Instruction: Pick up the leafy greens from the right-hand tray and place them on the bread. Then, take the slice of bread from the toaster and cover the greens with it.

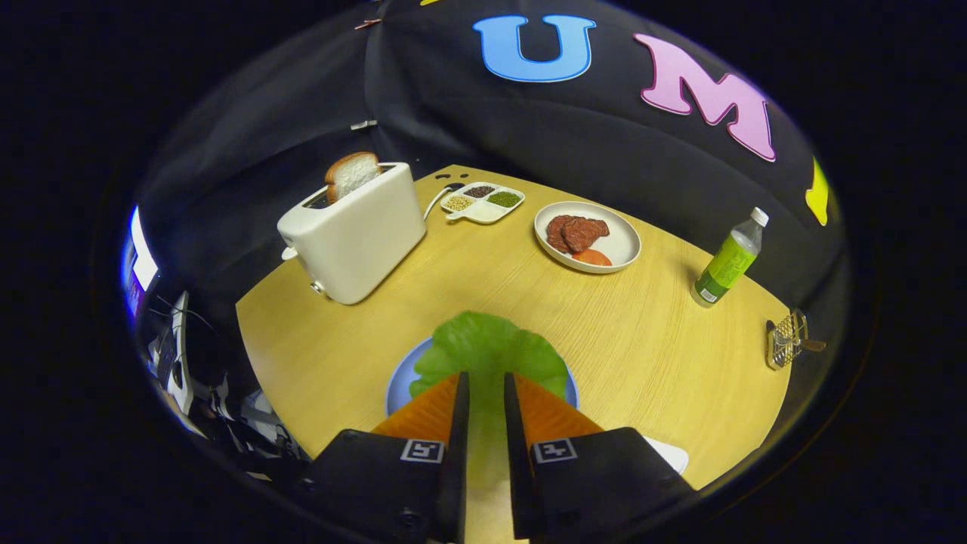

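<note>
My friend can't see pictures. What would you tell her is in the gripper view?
The claw holds a green lettuce leaf between its two fingers, above a blue plate on a wooden table. Beyond it stand a white toaster with a bread slice sticking up, a dish of beans, a plate of meat slices and a green bottle.

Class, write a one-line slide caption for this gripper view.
Hand-held gripper pinches a lettuce leaf over a blue plate; bread slice waits in the toaster.

The leafy greens (483, 351) and the gripper (486, 385) (fingers close together over the leaf) hide most of the blue plate (400, 381), and whether they pinch is unclear.
</note>
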A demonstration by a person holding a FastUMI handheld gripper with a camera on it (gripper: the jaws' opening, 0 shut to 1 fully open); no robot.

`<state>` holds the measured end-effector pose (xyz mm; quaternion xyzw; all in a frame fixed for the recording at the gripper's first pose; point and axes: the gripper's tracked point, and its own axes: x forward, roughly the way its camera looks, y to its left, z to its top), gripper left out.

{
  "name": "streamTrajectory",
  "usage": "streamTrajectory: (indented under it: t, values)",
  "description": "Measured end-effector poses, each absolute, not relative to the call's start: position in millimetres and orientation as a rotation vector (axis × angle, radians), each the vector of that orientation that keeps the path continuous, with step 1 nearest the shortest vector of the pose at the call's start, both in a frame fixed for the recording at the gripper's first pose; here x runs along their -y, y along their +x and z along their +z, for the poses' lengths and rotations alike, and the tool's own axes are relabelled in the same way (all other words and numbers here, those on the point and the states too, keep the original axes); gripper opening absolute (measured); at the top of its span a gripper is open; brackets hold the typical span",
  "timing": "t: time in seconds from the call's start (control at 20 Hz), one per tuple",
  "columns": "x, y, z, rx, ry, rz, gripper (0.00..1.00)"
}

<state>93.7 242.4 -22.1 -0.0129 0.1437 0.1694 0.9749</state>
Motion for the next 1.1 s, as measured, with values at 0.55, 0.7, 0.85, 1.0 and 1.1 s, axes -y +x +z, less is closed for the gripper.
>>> streamTrajectory:
  t: [0.55,0.7,0.85,1.0,1.1]
  values:
    - [-257,59,62,-0.117,0.021,0.335,0.59]
    - [-279,50,104,-0.051,0.021,0.357,0.62]
    - [-311,52,141,-0.009,0.033,0.381,0.64]
    - [-348,64,169,0.004,0.061,0.397,0.64]
    - [-374,76,183,0.008,0.075,0.406,0.64]
